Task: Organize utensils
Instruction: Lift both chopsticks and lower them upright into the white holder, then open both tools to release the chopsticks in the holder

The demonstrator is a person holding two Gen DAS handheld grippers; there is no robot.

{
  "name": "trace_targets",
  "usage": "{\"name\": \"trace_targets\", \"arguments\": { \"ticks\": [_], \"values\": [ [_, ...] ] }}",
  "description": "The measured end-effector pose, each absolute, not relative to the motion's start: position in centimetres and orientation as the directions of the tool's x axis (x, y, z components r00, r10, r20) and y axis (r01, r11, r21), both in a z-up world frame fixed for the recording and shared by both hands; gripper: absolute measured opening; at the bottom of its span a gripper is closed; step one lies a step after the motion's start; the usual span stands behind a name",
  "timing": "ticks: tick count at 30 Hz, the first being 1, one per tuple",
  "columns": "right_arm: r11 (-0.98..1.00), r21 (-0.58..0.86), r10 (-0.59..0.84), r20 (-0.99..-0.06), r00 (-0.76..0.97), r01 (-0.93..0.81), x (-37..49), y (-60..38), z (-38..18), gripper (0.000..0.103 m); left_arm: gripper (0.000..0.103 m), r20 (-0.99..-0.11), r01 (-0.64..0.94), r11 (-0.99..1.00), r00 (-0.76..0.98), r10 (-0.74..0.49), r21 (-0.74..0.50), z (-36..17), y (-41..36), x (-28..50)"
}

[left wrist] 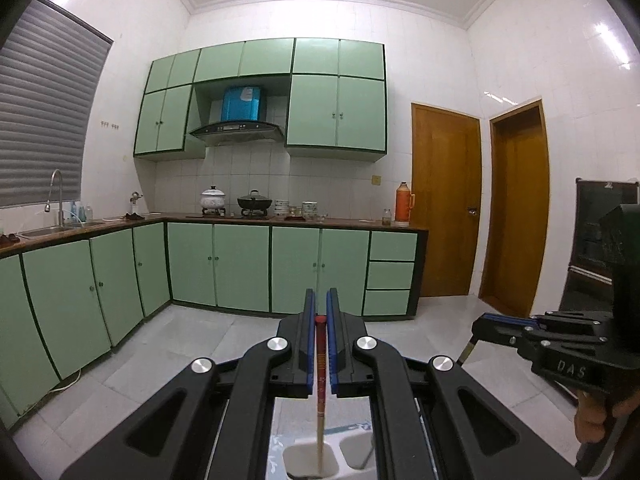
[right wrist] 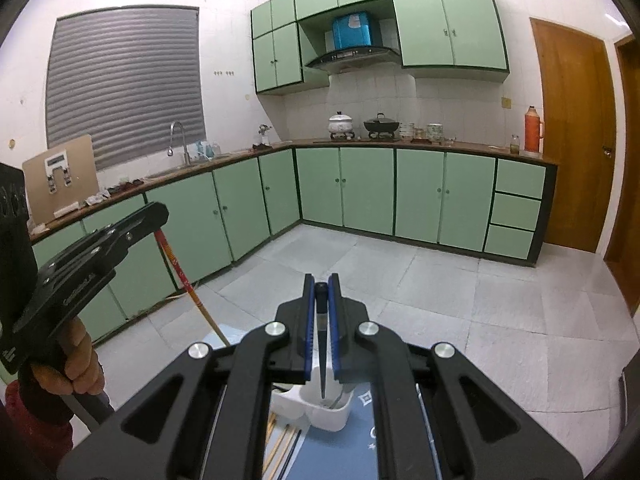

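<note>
Both my grippers are clamped tight: left gripper (left wrist: 321, 308) low centre of its view, right gripper (right wrist: 321, 288) likewise, a hand (right wrist: 80, 356) gripping each handle.

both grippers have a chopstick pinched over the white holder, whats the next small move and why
Probably lower the left gripper straight down: its red-topped chopstick already hangs with its tip inside a compartment of the white holder, so sinking before opening keeps it from tipping.
</note>
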State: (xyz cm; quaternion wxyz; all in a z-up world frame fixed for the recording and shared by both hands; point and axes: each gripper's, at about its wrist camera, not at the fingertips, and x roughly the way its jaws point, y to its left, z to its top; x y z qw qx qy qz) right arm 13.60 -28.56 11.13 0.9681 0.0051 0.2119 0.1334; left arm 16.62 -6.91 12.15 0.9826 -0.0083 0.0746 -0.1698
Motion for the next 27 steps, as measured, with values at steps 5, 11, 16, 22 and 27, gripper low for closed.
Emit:
{"name": "trace_targets", "arguments": {
  "ticks": [5, 11, 16, 22, 27],
  "values": [
    [0.966, 0.084, 0.253, -0.468, 0.847, -0.243, 16.6, -28.3, 7.5, 0.006, 0.005, -0.202, 0.33, 0.943, 0.921, -0.333, -0.052, 9.0, -7.9, 19.9],
    [0.964, 0.089, 0.258, -0.532, 0.806, -0.249, 18.2, -27.5, 4.0, 0.007, 0.006, -0.31, 0.328, 0.943, 0.892, -0.329, -0.058, 5.0, -8.3, 22.3],
    [0.968, 0.107, 0.25, -0.525, 0.813, -0.229, 17.7, -27.9, 3.5, 0.018, 0.017, -0.343, 0.321, 0.945, 0.882, -0.323, -0.064, 4.0, -7.6, 22.4],
    [0.974, 0.117, 0.224, -0.468, 0.855, -0.192, 15.0, -29.1, 4.9, 0.05, 0.054, -0.323, 0.295, 0.952, 0.896, -0.305, -0.081, 5.2, -6.0, 20.3],
    [0.98, 0.138, 0.189, -0.42, 0.888, -0.143, 11.4, -30.3, 4.7, 0.077, 0.073, -0.315, 0.265, 0.96, 0.907, -0.281, -0.092, 5.3, -4.4, 16.8]
  ]
}}
